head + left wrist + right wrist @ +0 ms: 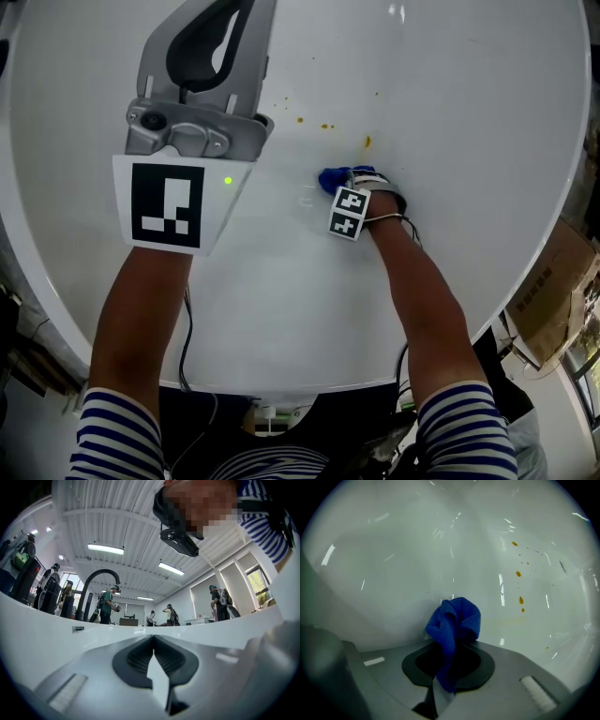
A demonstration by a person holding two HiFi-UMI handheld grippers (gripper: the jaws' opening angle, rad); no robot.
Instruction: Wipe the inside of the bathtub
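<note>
Closest to the head camera is my left gripper [225, 28], held up over the tub [450, 244] with its marker cube [167, 204] facing the lens and a small green light [228, 180] lit beside it. Its jaws are pressed together along one thin seam, with nothing between them. From the left gripper [153, 641] view I look over the white rim [47, 620] at a black curved tap [96, 585] and a bright room with ceiling lights and people standing about.

Lower down, my right gripper [342, 180] reaches to the tub floor, well apart from the left one. Its jaws pinch a blue cloth [335, 177]. In the right gripper [450, 660] view the cloth [457, 620] is a deep blue, knitted-looking rag. A narrow tail of it runs down between the dark pads, and a crumpled, folded bunch stands out past the tips against the white surface [393, 564].

That surface is glossy white and smoothly curved, with streaks of reflected light. A scatter of small brownish-yellow spots [323, 125] lies just beyond the cloth, near it but not under it. In the right gripper view these spots [518, 574] sit up and to the right of the bunch.
</note>
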